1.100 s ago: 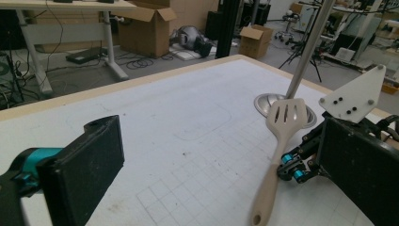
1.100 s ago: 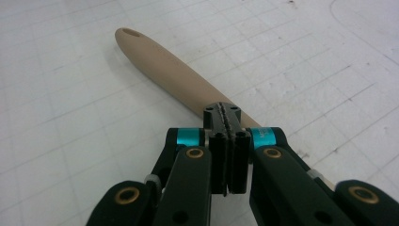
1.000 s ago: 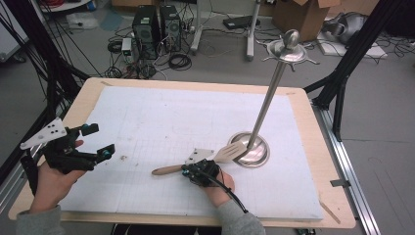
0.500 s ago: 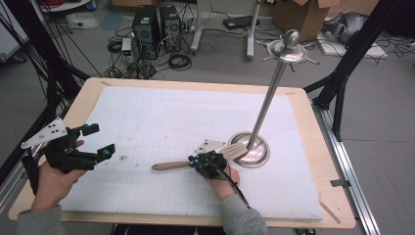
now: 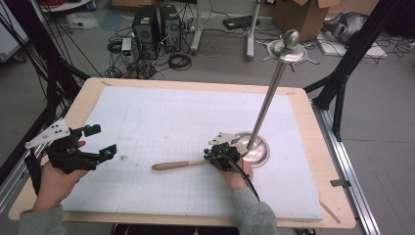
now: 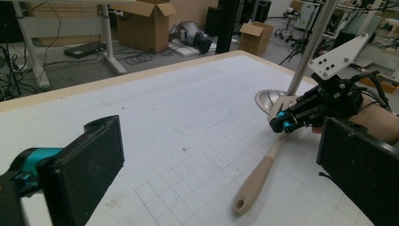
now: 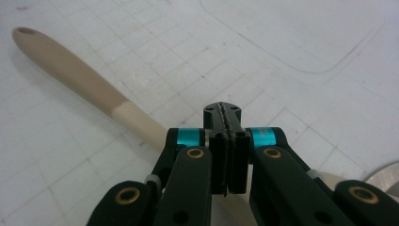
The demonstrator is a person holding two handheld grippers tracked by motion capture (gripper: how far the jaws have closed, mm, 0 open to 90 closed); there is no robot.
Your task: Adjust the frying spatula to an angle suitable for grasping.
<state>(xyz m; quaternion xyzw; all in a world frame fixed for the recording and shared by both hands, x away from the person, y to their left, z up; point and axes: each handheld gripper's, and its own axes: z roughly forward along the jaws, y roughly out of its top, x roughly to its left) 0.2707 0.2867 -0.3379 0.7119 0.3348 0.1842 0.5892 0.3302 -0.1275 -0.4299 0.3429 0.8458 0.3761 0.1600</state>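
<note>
A wooden spoon (image 5: 178, 164) lies flat on the white gridded mat (image 5: 171, 117), its handle end pointing left. My right gripper (image 5: 210, 155) is shut, jaws pressed together with nothing between them, and hovers over the spoon's neck close to its bowl. In the right gripper view the handle (image 7: 80, 80) runs off to the upper left beneath the shut right gripper (image 7: 222, 110). My left gripper (image 5: 103, 141) is held open near the table's left edge, nothing between its pads. The left gripper view looks past my left gripper (image 6: 216, 141) at the spoon (image 6: 256, 181) and the right gripper (image 6: 282, 123).
A tall metal stand (image 5: 269, 105) rises from a round base (image 5: 259, 152) just right of the right gripper, with hooks around its top (image 5: 289, 49). The mat lies on a wooden table (image 5: 313, 147). Computers, cables and boxes sit on the floor beyond.
My right gripper has slid to the right along the spoon, from mid-handle toward the bowl and the stand's base. The spoon and the left gripper have kept their places.
</note>
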